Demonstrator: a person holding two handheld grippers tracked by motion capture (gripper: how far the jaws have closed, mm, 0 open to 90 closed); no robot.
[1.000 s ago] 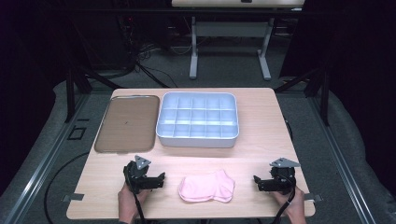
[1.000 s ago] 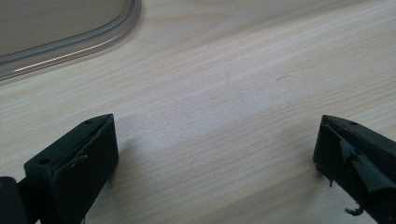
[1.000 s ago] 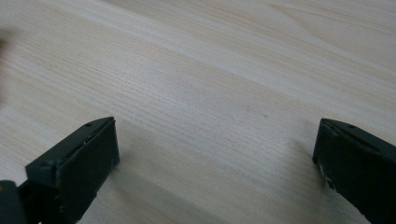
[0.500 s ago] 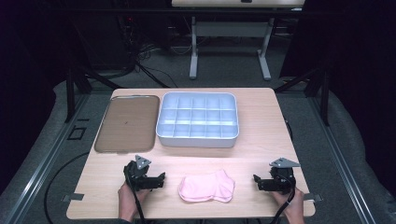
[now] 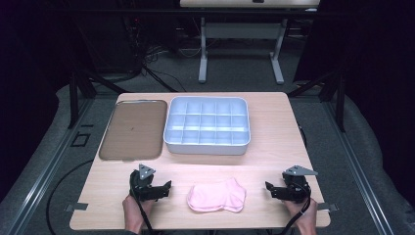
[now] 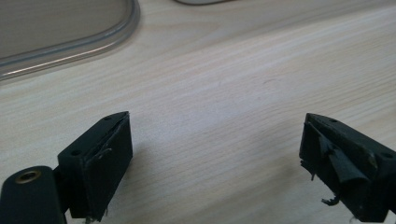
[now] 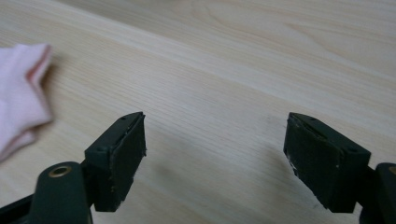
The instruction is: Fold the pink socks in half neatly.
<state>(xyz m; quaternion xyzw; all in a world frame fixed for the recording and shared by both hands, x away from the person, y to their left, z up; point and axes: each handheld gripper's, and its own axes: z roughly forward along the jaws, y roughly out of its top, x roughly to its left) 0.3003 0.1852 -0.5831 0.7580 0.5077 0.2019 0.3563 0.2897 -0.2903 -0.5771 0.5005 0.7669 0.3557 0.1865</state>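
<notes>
So here's my setup rn: pink cloth (image 5: 217, 196) is lying flat on the table (image 5: 274, 147), near edge, right between my two grippers. It looks like a small folded garment, maybe socks, can't tell tbh. I'd guess it sits in the middle like that so I can come at it from both sides, one tool per end.

Left gripper (image 5: 165, 187) is parked on the near-left of the table, pointing in toward the cloth but not touching it, there's a bare strip of wood between them. In the left gripper view the jaws stand wide apart w/ nothing but wood grain between them, and the rim of the brown tray (image 6: 70, 44) is up top.

Right gripper (image 5: 270, 190) mirrors it on the near-right, also aimed inward, also apart from the cloth. It's gaping wide too and holds nothing; in the right gripper view the pink edge sits off to the left, well outside the jaws.

Farther back there's the white divided bin (image 5: 207, 126) w/ lots of compartments, all look empty afaict, and the brown tray flat just beside it on the left. My guess is the cloth ends up in one of those compartments, so the bin sits dead center within easy reach of both hands.
</notes>
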